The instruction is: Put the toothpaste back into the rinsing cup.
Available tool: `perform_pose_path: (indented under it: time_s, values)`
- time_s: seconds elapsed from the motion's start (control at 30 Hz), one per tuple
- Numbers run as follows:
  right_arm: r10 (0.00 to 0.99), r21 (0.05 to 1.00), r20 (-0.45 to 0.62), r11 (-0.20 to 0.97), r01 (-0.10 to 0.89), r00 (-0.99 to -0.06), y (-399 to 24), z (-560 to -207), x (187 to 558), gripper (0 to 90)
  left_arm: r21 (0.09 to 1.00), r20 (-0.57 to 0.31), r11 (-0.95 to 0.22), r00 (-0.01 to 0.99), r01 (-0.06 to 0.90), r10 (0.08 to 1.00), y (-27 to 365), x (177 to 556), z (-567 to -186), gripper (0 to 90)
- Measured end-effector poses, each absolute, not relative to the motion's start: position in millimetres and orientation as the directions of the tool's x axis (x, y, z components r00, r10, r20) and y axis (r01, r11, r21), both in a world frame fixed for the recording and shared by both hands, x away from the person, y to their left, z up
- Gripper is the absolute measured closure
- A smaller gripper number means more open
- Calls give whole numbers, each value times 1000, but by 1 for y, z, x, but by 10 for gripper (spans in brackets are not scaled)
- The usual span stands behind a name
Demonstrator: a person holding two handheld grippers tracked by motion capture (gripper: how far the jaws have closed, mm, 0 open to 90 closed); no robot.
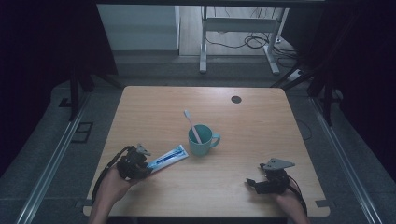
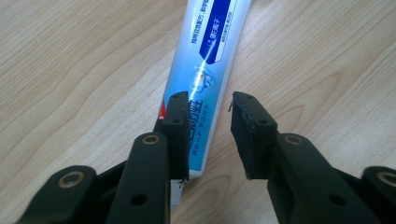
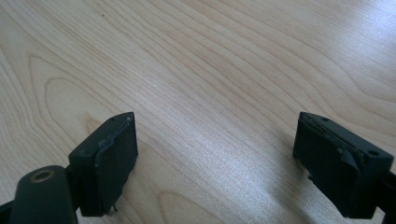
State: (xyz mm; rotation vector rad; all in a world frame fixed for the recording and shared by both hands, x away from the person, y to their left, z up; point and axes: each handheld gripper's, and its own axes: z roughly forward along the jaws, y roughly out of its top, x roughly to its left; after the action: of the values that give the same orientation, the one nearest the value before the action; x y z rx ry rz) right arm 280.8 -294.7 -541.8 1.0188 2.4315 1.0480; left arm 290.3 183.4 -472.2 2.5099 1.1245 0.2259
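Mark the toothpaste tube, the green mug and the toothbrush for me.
toothpaste tube (image 1: 169, 157): high view, middle of the tube body.
green mug (image 1: 201, 148): high view, front of the outer wall.
toothbrush (image 1: 189, 117): high view, handle above the mug rim.

Toothpaste tube (image 2: 205, 60): white fading to light blue, dark blue label block with white print, small red patch near the crimped end. Mug (image 1: 201, 140): teal, plain. Toothbrush (image 1: 192, 125): pale pinkish-white handle, white head. Surface (image 1: 252, 135): light wood, wavy grain lines, one dark round hole cover (image 1: 236, 99). Left gripper (image 2: 210, 135): black fingers (image 2: 177, 126), brass-coloured rivets. Right gripper (image 3: 215, 163): black too, grey three-cornered plate on top in the high view.
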Motion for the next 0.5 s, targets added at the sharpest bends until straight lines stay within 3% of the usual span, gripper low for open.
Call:
perform_pose_path:
  time_s: [0.5]
  values:
    - [713, 725, 3, 482, 493, -702, -295, -542, 281, 139, 218, 25, -701, 714, 679, 700, 155, 323, -473, 578]
